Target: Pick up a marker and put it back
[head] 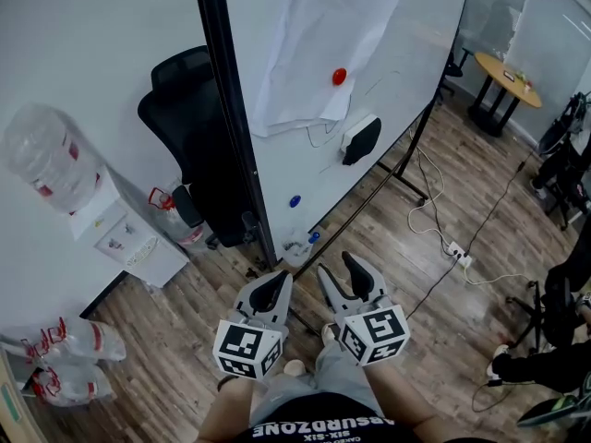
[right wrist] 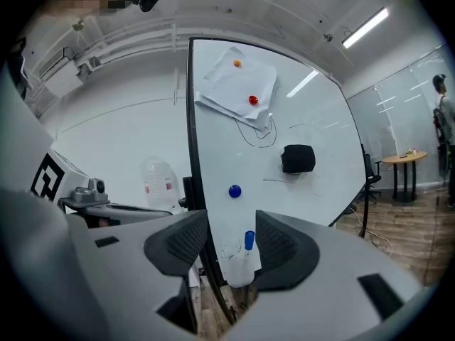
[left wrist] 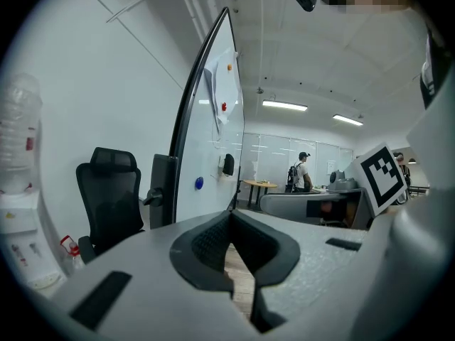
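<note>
White print on the person's black shirt (head: 319,425), just behind the right gripper (head: 337,262), reads upside down "ABSURDZONE", with smaller "SIX-SIX".

The whiteboard (head: 416,53) fills the upper middle of the frame. The chair (head: 189,146) stands behind its left edge, with the water dispenser (head: 120,238) further left. The eraser (head: 361,139) sits on the board. The marker (head: 314,237) stands in a cup (head: 297,252) at the board's lower corner, just above my left gripper (head: 275,282) and right gripper (head: 340,266).

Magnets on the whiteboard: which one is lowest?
The blue magnet, alone on bare board above the marker cup; the red magnet and orange magnet sit higher, on the paper.
</note>
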`<state>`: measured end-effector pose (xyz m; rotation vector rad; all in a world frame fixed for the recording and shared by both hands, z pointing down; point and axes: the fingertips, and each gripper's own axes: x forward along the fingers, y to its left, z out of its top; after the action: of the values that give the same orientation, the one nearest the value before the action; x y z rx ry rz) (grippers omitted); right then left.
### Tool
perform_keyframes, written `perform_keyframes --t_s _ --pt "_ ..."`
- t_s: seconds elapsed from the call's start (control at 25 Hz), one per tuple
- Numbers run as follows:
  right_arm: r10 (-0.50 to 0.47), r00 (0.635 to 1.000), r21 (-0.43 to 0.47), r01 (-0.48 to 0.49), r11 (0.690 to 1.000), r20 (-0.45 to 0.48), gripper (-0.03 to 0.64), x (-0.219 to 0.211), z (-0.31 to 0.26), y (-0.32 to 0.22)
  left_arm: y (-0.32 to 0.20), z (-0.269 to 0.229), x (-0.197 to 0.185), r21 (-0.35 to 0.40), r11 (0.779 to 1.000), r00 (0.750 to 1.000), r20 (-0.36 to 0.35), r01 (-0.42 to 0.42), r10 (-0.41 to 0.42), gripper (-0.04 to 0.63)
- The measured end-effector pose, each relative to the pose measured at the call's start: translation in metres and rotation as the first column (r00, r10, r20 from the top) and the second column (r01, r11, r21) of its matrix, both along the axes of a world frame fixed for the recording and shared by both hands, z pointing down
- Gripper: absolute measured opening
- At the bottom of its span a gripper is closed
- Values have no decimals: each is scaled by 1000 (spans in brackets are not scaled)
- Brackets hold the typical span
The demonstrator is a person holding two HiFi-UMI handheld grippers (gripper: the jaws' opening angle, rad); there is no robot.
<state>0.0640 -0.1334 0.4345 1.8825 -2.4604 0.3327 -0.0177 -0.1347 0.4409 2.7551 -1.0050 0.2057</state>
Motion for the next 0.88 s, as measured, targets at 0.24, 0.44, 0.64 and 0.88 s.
perform_keyframes --t_s 0.24,0.44,0.64,0.88 --pt "-61 998 -52 61 997 5 187 5 16 -18 -16 6 -1 -16 998 998 5 64 -64 8" --pt "-117 993 -76 117 990 -1 184 6 27 -34 -24 10 1 -23 994 995 7 103 -102 8" --pt "-156 988 -110 155 982 3 183 5 40 -51 -27 11 -3 -26 990 991 16 136 -135 8" --pt "-183 983 -152 181 972 6 181 2 60 -65 -34 19 -9 -45 984 985 29 171 -169 8"
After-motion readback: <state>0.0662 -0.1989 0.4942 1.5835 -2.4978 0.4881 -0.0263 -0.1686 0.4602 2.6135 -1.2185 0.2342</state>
